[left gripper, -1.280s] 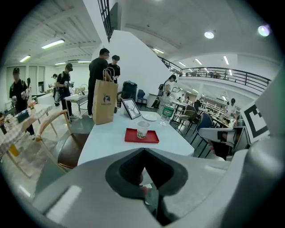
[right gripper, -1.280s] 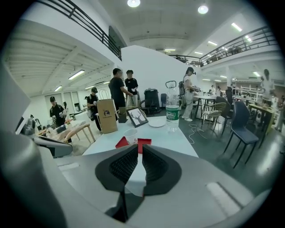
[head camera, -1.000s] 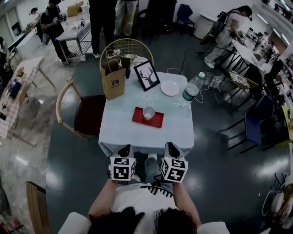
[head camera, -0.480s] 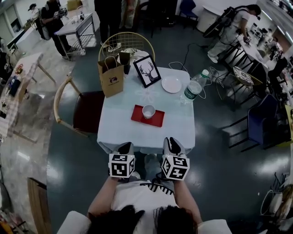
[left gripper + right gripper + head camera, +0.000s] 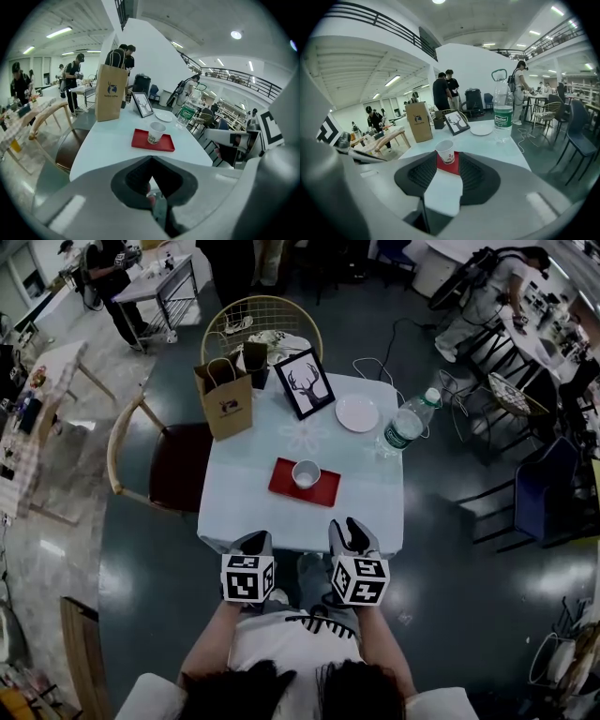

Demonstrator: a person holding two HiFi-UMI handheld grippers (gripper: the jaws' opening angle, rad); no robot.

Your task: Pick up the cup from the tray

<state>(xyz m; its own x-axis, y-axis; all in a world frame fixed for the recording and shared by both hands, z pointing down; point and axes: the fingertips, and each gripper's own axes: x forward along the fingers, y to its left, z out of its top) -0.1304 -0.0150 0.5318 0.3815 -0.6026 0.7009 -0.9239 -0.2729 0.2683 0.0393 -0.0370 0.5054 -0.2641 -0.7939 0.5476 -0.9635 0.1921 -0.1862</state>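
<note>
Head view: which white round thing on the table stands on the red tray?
The paper cup, upright on the tray. The plate lies straight on the table, farther back, between the deer picture and the water bottle.

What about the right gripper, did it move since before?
Yes. The right gripper has come forward toward the table's near edge, closer to the cup. Its jaws have just been opening, with nothing between them.
</note>
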